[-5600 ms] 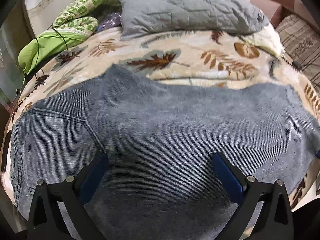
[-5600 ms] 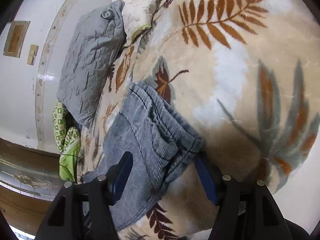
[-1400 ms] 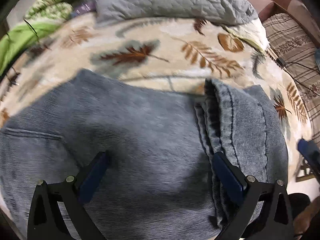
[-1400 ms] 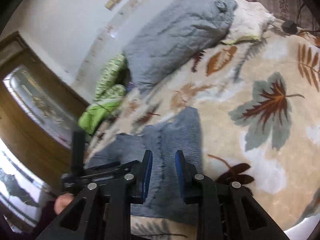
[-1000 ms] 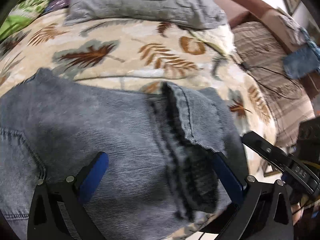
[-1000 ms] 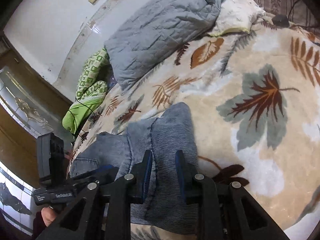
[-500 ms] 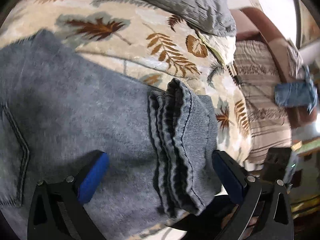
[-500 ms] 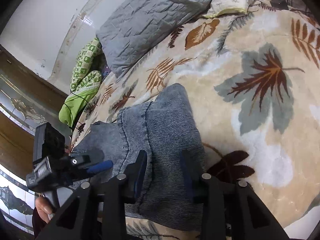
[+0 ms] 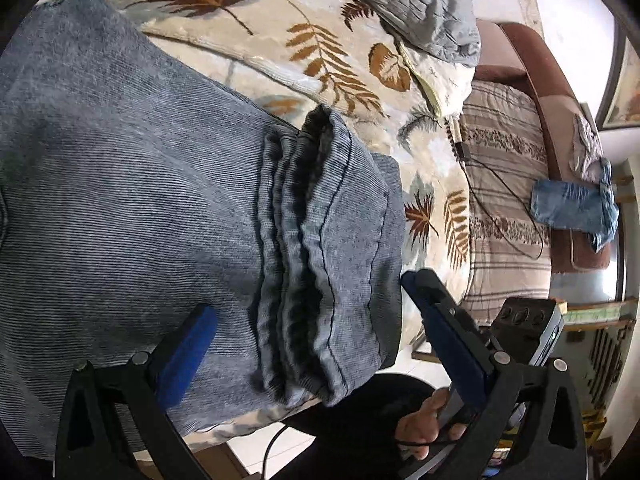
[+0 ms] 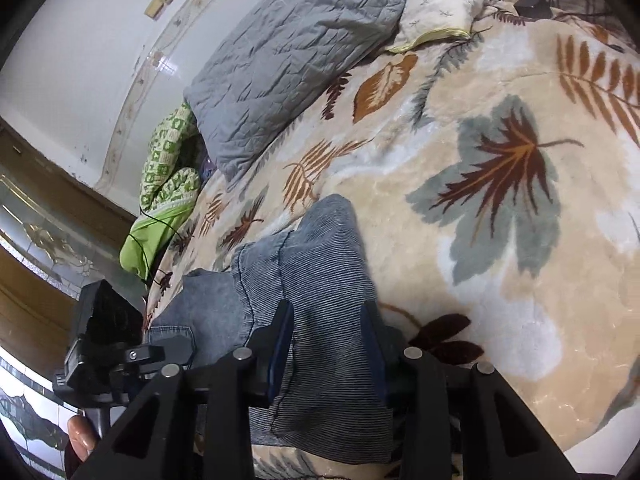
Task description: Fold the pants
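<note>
Right now my right gripper [image 10: 326, 340] has its jaws standing part open, having just been opening; the folded-over end of the pants [image 10: 316, 308] runs between them, but I cannot tell that the pads press on it, so I read it as released. My left gripper [image 9: 304, 320] stands wide apart, one blue finger [image 9: 184, 356] over the flat denim and the other off the near edge of the cloth, holding nothing.

Outward from the fingers, the pants [image 9: 132, 200] lie flat on the leaf-patterned blanket [image 10: 500, 184] at the near side of the bed. Their long axis runs from the left gripper's side toward the right's, and the leg ends [image 9: 320, 256] are turned back onto the body in a bunched, ribbed pile of hems.

That doubled end sits directly ahead of both grippers, and the right one is the nearer, straddling it. I judge one fold made, and the next would carry this doubled end along the long axis toward the waist on the left gripper's side. The rumpled hems may want flattening first.

A grey quilted pillow [image 10: 296, 52] lies well apart at the head of the bed.
</note>
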Demonstrator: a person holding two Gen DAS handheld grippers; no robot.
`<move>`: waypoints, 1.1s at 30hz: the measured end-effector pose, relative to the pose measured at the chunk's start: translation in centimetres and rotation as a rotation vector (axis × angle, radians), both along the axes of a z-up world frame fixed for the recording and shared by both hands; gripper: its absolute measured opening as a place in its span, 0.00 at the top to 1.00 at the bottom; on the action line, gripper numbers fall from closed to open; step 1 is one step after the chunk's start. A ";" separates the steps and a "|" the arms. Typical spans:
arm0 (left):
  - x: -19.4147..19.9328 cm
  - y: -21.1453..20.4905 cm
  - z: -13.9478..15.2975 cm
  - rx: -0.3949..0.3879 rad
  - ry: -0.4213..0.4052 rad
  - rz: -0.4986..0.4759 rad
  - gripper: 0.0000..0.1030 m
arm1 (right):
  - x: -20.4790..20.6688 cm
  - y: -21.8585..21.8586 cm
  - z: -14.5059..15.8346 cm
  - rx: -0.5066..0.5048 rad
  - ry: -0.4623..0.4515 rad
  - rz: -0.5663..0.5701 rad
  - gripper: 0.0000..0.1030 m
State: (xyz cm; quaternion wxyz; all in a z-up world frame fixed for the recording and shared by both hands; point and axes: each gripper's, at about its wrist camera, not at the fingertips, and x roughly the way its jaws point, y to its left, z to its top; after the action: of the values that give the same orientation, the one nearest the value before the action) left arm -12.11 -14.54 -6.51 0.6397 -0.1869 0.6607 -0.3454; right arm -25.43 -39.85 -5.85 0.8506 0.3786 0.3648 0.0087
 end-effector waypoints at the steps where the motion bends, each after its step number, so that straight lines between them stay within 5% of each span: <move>1: 0.1 -0.2 -0.1 -0.022 0.009 0.004 0.01 | 0.0 0.0 0.0 0.000 0.003 0.001 0.63; 6: 0.4 -0.9 -0.4 -0.054 0.008 0.007 0.04 | 0.0 0.1 0.0 -0.006 -0.003 0.004 0.63; 10: 0.8 -1.1 -0.5 -0.094 0.022 0.015 0.21 | -0.1 0.2 -0.1 -0.019 0.003 0.001 0.63; 20: 0.1 -1.8 -0.5 -0.088 0.016 -0.020 0.26 | 0.0 -0.3 -0.4 -0.015 0.023 -0.032 0.63; 26: 0.2 -1.3 -1.3 -0.041 -0.001 -0.004 0.65 | 0.3 -0.3 -0.9 -0.025 0.048 -0.028 0.63; 33: -0.3 -1.0 -0.8 -0.065 -0.050 0.020 0.85 | 0.2 -0.7 -1.6 0.011 0.067 -0.035 0.63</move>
State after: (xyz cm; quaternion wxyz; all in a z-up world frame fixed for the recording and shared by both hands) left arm -12.40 -15.50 -7.35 0.6528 -0.2056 0.6311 -0.3650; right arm -25.20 -40.52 -7.45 0.8357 0.3897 0.3865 -0.0170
